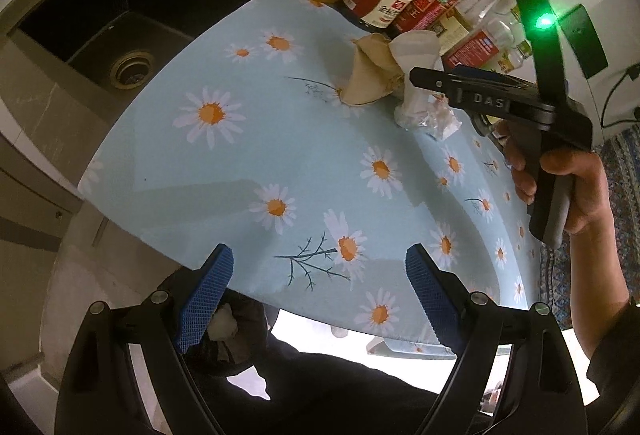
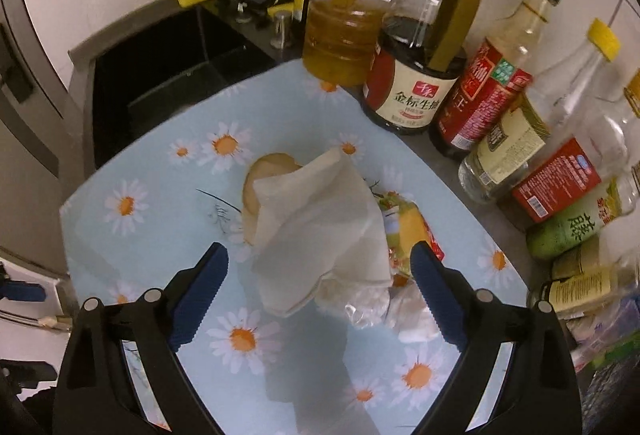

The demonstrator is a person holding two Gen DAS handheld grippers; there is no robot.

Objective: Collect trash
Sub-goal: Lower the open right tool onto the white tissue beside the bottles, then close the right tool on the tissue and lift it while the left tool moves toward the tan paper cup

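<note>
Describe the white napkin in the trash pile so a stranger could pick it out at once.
Start at the daisy-print tablecloth and find the small heap of trash in front of the row of sauce bottles. The white napkin drapes over the top of that heap, peaked like a tent. Unlike the tan paper behind it and the clear plastic wrapper beside it, it is plain, opaque white.
</note>
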